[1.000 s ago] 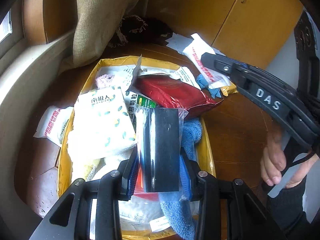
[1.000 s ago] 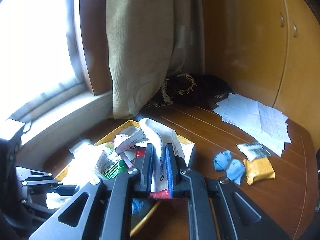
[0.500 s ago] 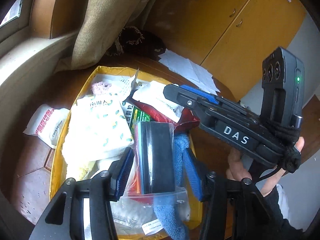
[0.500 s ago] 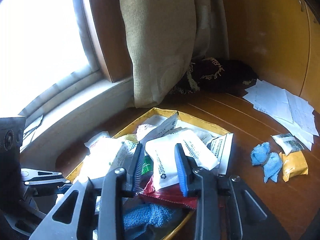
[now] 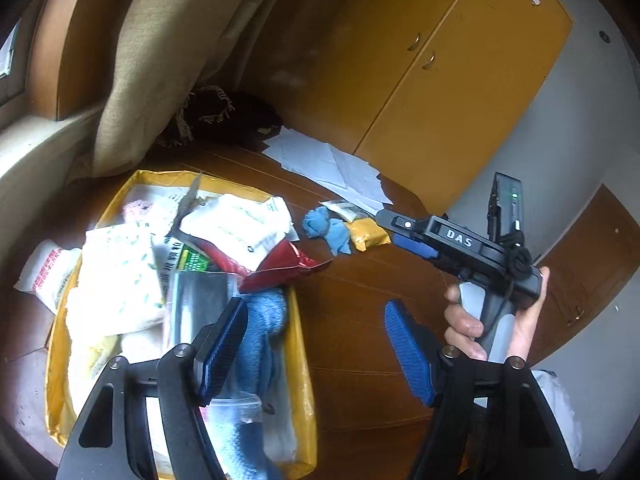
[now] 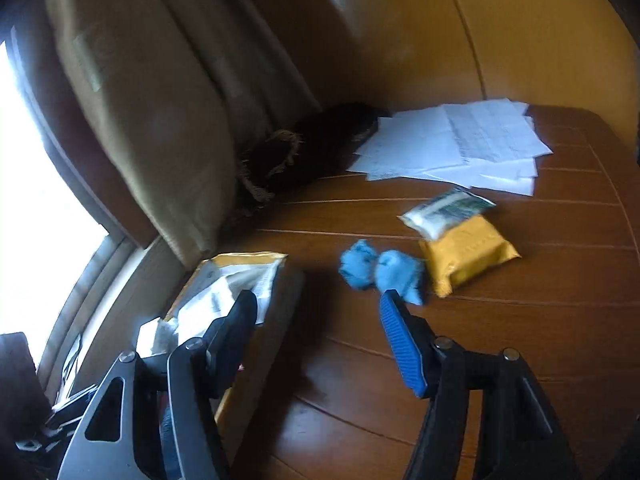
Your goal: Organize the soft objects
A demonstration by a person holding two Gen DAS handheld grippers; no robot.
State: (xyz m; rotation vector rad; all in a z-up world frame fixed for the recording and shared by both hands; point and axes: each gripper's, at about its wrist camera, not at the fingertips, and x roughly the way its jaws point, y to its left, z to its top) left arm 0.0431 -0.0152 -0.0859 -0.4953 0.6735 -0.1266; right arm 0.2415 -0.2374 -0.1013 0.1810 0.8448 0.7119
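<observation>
Both tools gape wide and empty: the left gripper [image 5: 316, 352] hovers lower centre over the yellow tray [image 5: 306, 392] of packets; the right gripper [image 6: 320, 336] faces the crumpled blue cloth [image 6: 380, 270] mid-frame. A hurried, blurred approach (likely) could snag the adjacent yellow pouch [image 6: 468, 254] too.

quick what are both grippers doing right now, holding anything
Left gripper: open, holding nothing, above the yellow tray.
Right gripper: open, holding nothing, over the wooden table.
</observation>
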